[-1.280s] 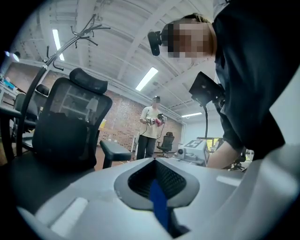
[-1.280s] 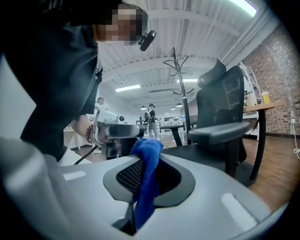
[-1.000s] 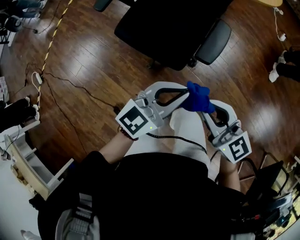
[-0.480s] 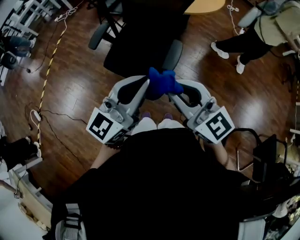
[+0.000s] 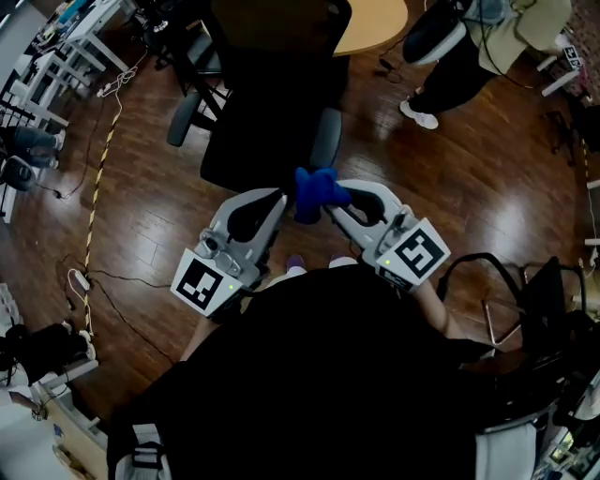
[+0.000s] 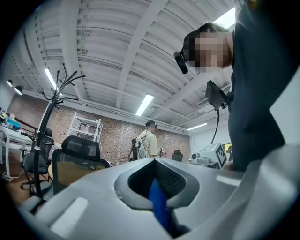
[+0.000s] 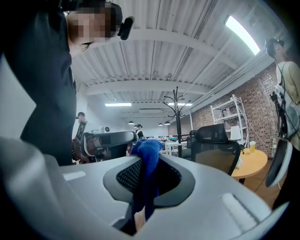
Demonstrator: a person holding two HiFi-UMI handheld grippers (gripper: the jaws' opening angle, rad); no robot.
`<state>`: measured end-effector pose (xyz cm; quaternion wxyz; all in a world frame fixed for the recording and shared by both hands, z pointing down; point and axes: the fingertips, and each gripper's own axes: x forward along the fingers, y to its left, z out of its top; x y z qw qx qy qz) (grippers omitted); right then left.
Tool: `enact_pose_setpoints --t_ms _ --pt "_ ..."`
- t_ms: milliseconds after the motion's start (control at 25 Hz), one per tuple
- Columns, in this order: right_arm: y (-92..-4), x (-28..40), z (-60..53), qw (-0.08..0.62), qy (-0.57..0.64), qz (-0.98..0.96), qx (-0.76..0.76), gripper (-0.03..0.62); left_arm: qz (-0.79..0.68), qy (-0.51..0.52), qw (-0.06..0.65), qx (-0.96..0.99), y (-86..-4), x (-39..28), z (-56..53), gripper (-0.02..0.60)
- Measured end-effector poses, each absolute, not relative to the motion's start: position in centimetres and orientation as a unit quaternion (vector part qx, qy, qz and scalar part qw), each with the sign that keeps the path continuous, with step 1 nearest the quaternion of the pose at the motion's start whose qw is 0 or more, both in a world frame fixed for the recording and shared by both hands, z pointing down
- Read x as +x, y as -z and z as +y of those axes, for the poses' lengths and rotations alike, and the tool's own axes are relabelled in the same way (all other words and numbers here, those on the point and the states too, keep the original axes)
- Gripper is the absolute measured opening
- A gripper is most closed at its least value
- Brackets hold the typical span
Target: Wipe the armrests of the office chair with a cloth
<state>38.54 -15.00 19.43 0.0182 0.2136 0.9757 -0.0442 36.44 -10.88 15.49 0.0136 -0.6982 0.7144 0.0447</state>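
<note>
A blue cloth [image 5: 317, 190] is bunched between my two grippers in the head view, just in front of my body. My left gripper [image 5: 284, 200] is shut on one edge of it, which shows as a thin blue strip [image 6: 158, 204] in its jaws. My right gripper [image 5: 327, 205] is shut on the thicker bunch [image 7: 146, 164]. The black office chair [image 5: 267, 103] stands right ahead, its grey right armrest [image 5: 326, 137] just beyond the cloth and its left armrest [image 5: 184, 117] farther left. The chair's back [image 6: 75, 157] appears in the left gripper view.
A round wooden table [image 5: 371, 23] stands behind the chair, and a person [image 5: 469, 42] stands at the far right. Cables and a yellow tape line [image 5: 98, 141] cross the wood floor at left. Another black chair [image 5: 530, 300] is at my right. A coat rack [image 6: 51, 108] stands at left.
The chair has come nearer and now sits straight ahead. Both grippers have stayed together on the cloth, carried toward the chair's right armrest.
</note>
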Motion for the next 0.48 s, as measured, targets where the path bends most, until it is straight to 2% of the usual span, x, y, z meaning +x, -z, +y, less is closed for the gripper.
enact_pose_setpoints --t_ms 240,480 --pt "-22.7 35.0 -18.7 0.003 0.041 0.973 0.229 0.048 0.724 -0.024 -0.001 -0.690 -18.3 32.9 -14.6 0.006" --pt "-28.7 37.6 -17.2 0.003 0.063 0.973 0.221 0.048 0.727 -0.030 -0.006 -0.686 -23.9 34.3 -12.7 0.006"
